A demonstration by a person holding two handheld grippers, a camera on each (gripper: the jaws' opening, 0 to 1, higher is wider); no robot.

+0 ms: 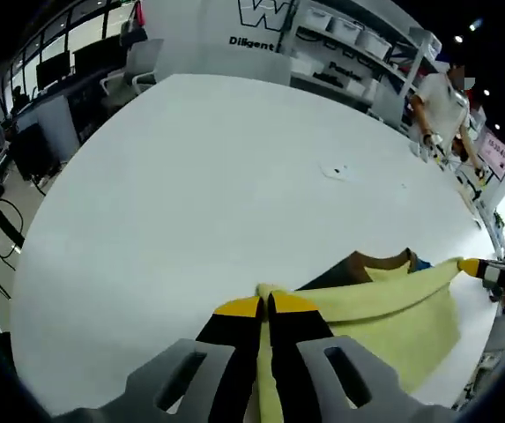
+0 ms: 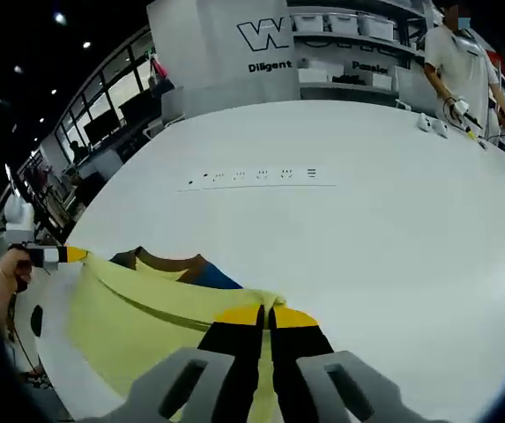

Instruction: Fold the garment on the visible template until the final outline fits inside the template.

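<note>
The white table (image 1: pixel 190 203) spreads wide; a yellow T-shirt (image 1: pixel 393 308) with a brown collar lies at its 5 o'clock edge in the left gripper view, its lower part cut off; the left gripper (image 1: pixel 266 305) has its jaws clamped together on the shirt's cloth; the right gripper (image 2: pixel 265 315) likewise pinches the cloth at 6 o'clock; a person (image 2: pixel 457 62) stands at 1 o'clock; small marks on the table at 12 o'clock are too faint to read.
</note>
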